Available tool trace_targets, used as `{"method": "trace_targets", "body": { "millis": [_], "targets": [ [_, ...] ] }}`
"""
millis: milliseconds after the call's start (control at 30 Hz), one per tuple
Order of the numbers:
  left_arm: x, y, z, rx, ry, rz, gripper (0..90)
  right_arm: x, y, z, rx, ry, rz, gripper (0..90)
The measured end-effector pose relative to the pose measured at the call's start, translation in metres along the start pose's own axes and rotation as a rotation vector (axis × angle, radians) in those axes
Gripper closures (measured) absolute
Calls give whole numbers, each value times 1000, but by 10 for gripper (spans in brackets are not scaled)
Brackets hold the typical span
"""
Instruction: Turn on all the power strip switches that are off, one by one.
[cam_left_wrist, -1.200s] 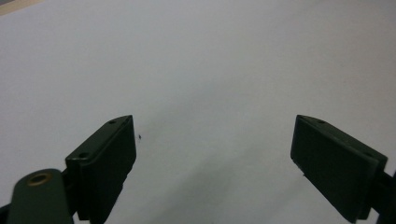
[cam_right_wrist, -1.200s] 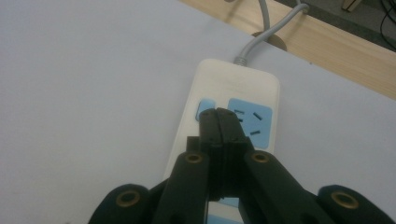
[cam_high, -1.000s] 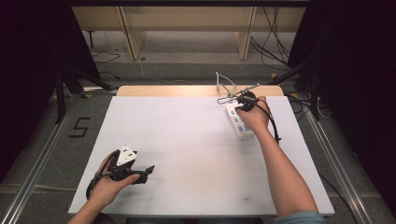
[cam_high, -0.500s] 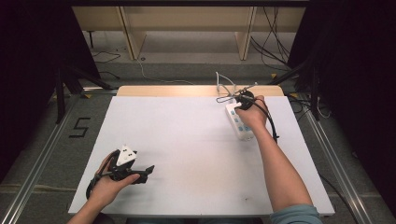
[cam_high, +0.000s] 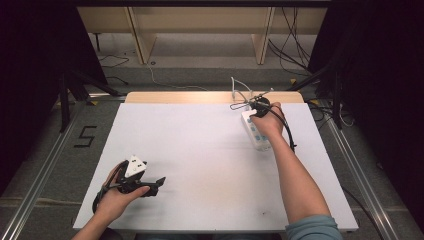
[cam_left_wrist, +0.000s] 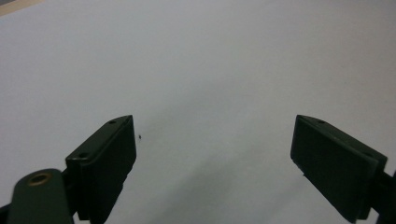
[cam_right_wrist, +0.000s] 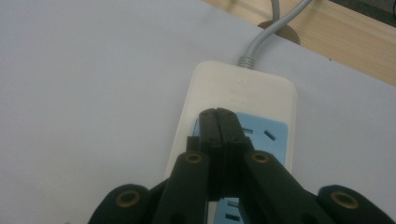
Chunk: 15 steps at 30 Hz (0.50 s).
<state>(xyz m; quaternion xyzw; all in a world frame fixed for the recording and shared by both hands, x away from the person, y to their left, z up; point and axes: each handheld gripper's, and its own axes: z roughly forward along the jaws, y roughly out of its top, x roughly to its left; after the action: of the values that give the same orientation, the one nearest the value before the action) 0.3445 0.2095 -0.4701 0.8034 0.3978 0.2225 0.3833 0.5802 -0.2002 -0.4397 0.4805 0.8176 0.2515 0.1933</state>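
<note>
Little has shifted since the earlier frames: R forearm sits a touch further in, both hands otherwise where they were. Right gripper (cam_right_wrist: 218, 112) has its jaws pressed together w/ nothing between, tips over the blue socket face of the power strip (cam_right_wrist: 243, 93). Strip lies at the table's (cam_high: 200, 150) far right, near the wooden edge, grey cord (cam_right_wrist: 261, 39) running off its far end. Faint embossed mark on the strip's cream end, not readable. Left gripper (cam_left_wrist: 215, 154) rests near front-left, jaws spread wide over bare white top. A "5" (cam_high: 85, 136) is marked on the floor, left of the table.
</note>
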Motion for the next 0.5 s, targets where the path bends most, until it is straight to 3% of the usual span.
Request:
{"method": "trace_targets", "body": {
  "millis": [500],
  "targets": [
    [0,0,0,2,-2,0,141,3,7,5,11,2,-1,900]
  ]
}}
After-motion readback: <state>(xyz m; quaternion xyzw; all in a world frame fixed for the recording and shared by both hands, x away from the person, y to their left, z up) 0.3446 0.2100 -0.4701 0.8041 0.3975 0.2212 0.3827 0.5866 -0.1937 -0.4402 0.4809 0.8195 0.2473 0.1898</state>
